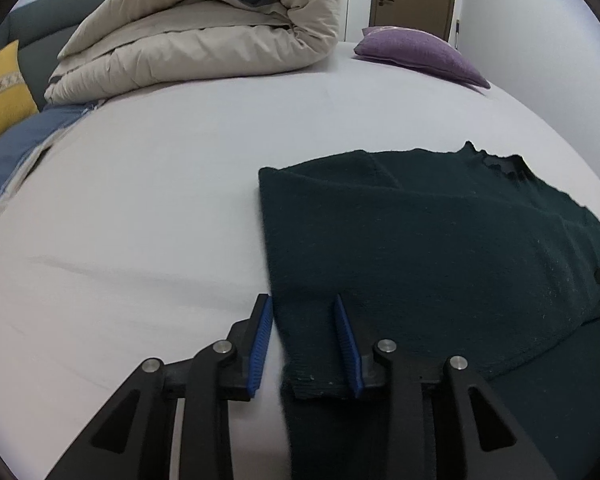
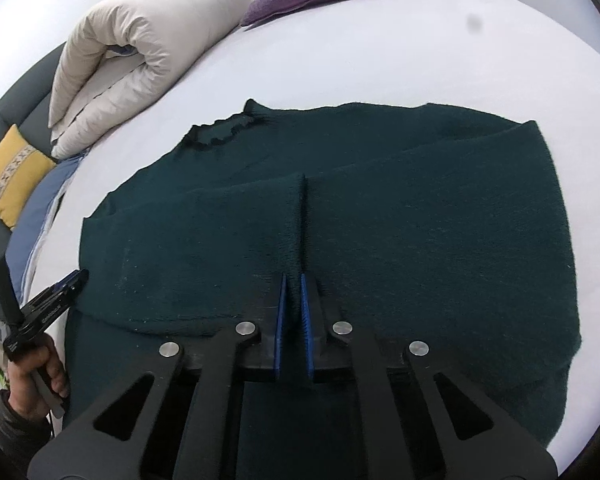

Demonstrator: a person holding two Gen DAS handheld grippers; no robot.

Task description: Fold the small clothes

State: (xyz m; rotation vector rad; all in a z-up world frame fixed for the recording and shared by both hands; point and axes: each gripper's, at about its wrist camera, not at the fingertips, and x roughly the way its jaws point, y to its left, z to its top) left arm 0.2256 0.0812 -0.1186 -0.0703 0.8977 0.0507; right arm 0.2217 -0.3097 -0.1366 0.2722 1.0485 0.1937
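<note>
A dark green sweater (image 1: 440,240) lies flat on the white bed (image 1: 160,200), neckline away from me. My left gripper (image 1: 301,299) is open at the sweater's near left corner. The ribbed edge lies loose between its blue pads (image 1: 262,336), which do not press on it. In the right wrist view the sweater (image 2: 420,208) has both sleeves folded inward, their cuffs meeting in the middle. My right gripper (image 2: 294,277) is shut on a ridge of the sweater where the cuffs meet. A hand (image 2: 36,372) holds the left gripper (image 2: 60,292) at the lower left.
A rolled beige duvet (image 1: 204,40) sits at the back left. A purple cushion (image 1: 420,52) lies at the back right. A yellow cushion (image 1: 2,92) and blue cloth (image 1: 16,152) lie at the left edge, by a grey headboard (image 1: 52,12).
</note>
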